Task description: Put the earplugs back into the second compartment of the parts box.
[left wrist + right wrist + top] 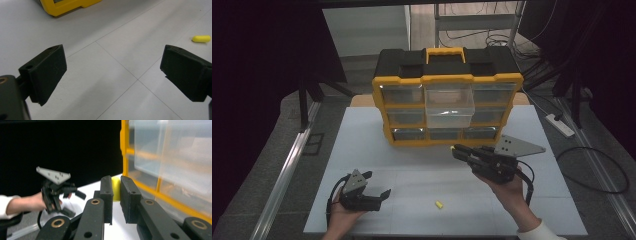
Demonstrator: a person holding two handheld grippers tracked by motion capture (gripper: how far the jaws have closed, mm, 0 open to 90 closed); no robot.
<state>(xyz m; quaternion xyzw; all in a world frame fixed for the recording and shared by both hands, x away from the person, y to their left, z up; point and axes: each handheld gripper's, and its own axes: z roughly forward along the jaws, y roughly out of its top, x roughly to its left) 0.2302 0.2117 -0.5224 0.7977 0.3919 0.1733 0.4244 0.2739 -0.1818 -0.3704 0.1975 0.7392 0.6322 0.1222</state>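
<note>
A yellow and black drawer organizer [447, 80] stands at the back of the white table [362, 145]; its top middle clear drawer [449, 105] is pulled out. My right gripper [457, 149] hovers in front of it, below the drawer, shut on a small yellow earplug [115, 187] pinched between its pads. The organizer's yellow frame [124, 150] and clear drawer fronts [175, 157] rise close ahead on the right. Low at the table's front left, my left gripper [378, 183] stands open with nothing between its pads [47, 72]. A second yellow earplug [439, 204] [201, 38] lies loose on the table to its right.
The organizer's yellow bottom corner [70, 6] shows far ahead of the left gripper. The person's other hand and the left gripper [78, 204] appear at the left in the right gripper view. A metal rail [287, 170] and floor cables [597, 170] flank the table.
</note>
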